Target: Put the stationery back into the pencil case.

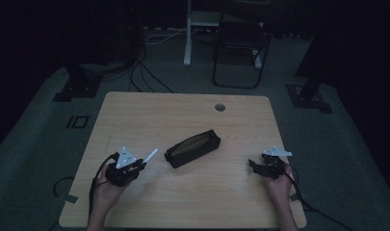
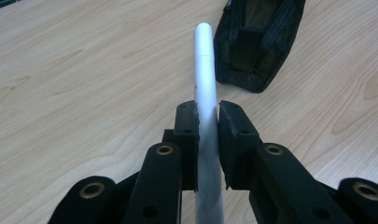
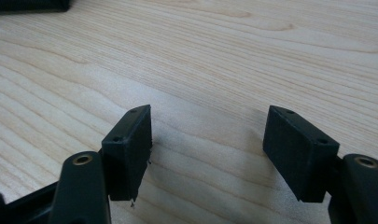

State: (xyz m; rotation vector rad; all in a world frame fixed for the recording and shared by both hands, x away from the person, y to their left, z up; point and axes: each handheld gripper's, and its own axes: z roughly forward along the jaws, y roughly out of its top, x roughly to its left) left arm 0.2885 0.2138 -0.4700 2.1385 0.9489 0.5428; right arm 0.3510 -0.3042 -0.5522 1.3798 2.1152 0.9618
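A black pencil case (image 1: pixel 192 148) lies unzipped in the middle of the wooden table (image 1: pixel 135 115), its open mouth showing a tan lining. My left gripper (image 1: pixel 139 165), held at the table's front left, is shut on a white pen (image 1: pixel 151 155) that sticks out toward the case. In the left gripper view the white pen (image 2: pixel 205 79) runs between the pads, its tip short of the black pencil case (image 2: pixel 259 42). My right gripper (image 1: pixel 253 166) rests at the front right, jaws open over bare wood. The right gripper (image 3: pixel 207 140) has nothing between its pads.
A round cable hole (image 1: pixel 220 107) sits near the table's far edge. Beyond the table stand a dark chair (image 1: pixel 240 48) and a white post (image 1: pixel 187 33), with cables on the floor. Stand bases (image 1: pixel 79 86) flank the table on both sides.
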